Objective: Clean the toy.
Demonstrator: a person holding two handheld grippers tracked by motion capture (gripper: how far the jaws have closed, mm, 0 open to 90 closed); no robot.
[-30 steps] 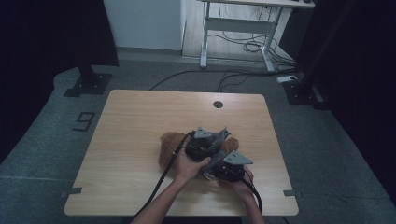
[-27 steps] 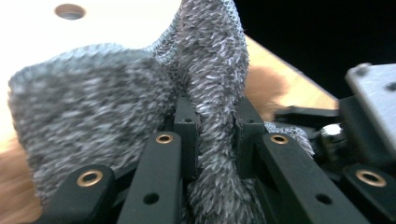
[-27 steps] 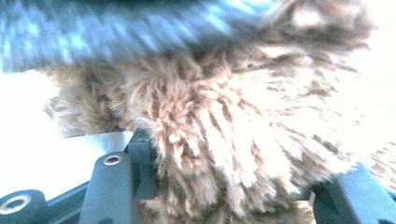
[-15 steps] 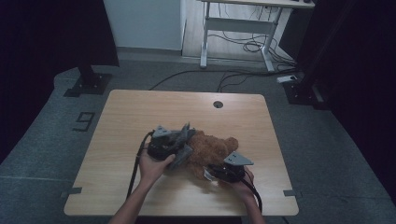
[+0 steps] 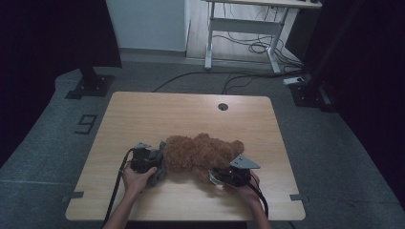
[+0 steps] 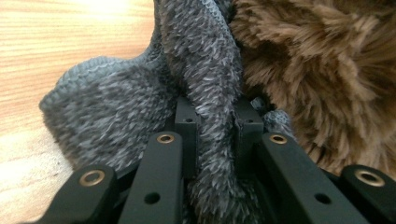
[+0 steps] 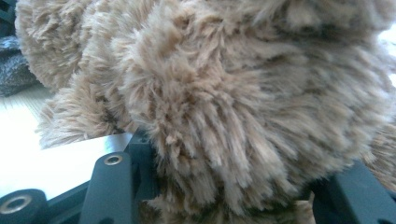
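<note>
So here's the setup: a brown teddy bear (image 5: 203, 153) is lying flat on the wooden surface (image 5: 191, 114), a bit toward the person's side of the middle. Its long axis runs left to right across the surface, basically from one hand to the other.

The left tool (image 5: 152, 164) sits at the bear's left end, and its jaws are clamped down on a fold of grey knitted cloth (image 6: 205, 84). In the left gripper view that fuzzy strip runs straight up between the two black jaws, pinched tight, with more of the grey knit bunched to the left and the brown fur right beside it on the right. It looks like a little garment for the bear, though I can't tell exactly what kind.

The right tool (image 5: 224, 177) is at the bear's right end, nearer the front edge. In the right gripper view a thick wad of brown plush fills the gap between the jaws, so I'd say it's gripping the bear, jaws partway apart around the fur.

My guess at what matters next: the cloth lies at the left end, so the left hand does the pulling along the bear's length while the right hand anchors it.
</note>
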